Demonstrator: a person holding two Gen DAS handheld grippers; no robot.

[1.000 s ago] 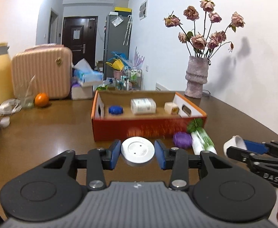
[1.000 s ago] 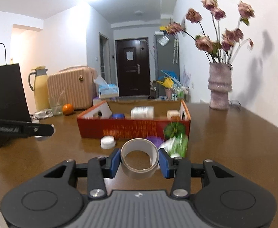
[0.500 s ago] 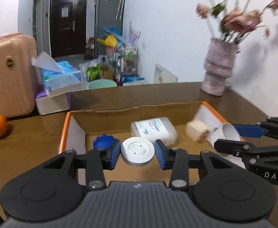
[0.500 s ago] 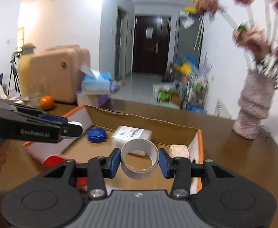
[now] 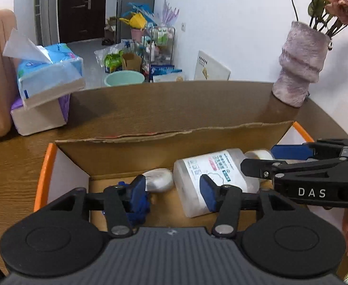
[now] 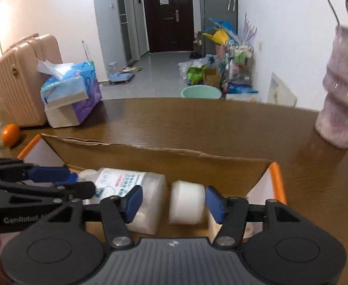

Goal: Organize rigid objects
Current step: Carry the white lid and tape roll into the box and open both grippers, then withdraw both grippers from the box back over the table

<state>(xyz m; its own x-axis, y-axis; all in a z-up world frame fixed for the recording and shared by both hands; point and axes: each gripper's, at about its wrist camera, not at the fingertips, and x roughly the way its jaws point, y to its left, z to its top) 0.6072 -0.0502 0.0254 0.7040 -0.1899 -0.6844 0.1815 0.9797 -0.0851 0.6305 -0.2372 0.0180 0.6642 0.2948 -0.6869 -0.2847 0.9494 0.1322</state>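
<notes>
right gripper [image 6: 171, 200] gapes; tape roll [image 6: 186, 201] shows only in its view.

A pink vase [image 5: 301, 67] with dried roses [image 5: 345, 7] stands at the right edge of the tabletop [image 6: 197, 121]. Tissue packs [image 6: 70, 95] lie near the far left edge, beside a pink suitcase [image 6: 14, 80] and an orange [image 6: 10, 131].
</notes>
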